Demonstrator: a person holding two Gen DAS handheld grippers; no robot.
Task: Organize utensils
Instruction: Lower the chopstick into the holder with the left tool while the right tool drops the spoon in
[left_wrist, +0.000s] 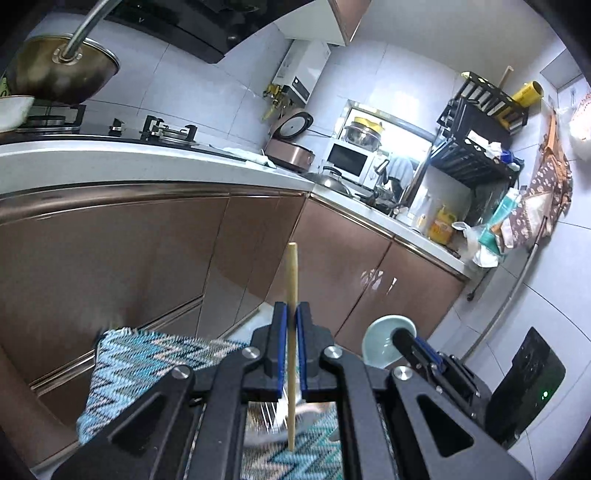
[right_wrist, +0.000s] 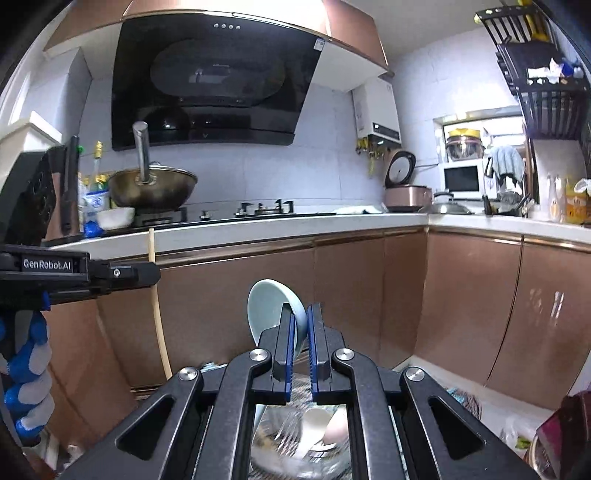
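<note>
Left gripper (left_wrist: 291, 325) has its jaws clamped on a wooden chopstick (left_wrist: 292, 273), long axis upright. Right gripper (right_wrist: 301, 325), just beside it, pinches a pale-green ceramic spoon (right_wrist: 271, 306), bowl up. Both hang in front of the counter (right_wrist: 295, 225), well short of it.

A wok (right_wrist: 152, 188) sits on the stove (right_wrist: 236, 214) at the worktop's (right_wrist: 295, 225) left end, under the hood (right_wrist: 210, 77). Farther right stand a rice cooker (right_wrist: 406, 188) and microwave (right_wrist: 462, 177), with the dish rack (right_wrist: 550, 96) above the corner.
</note>
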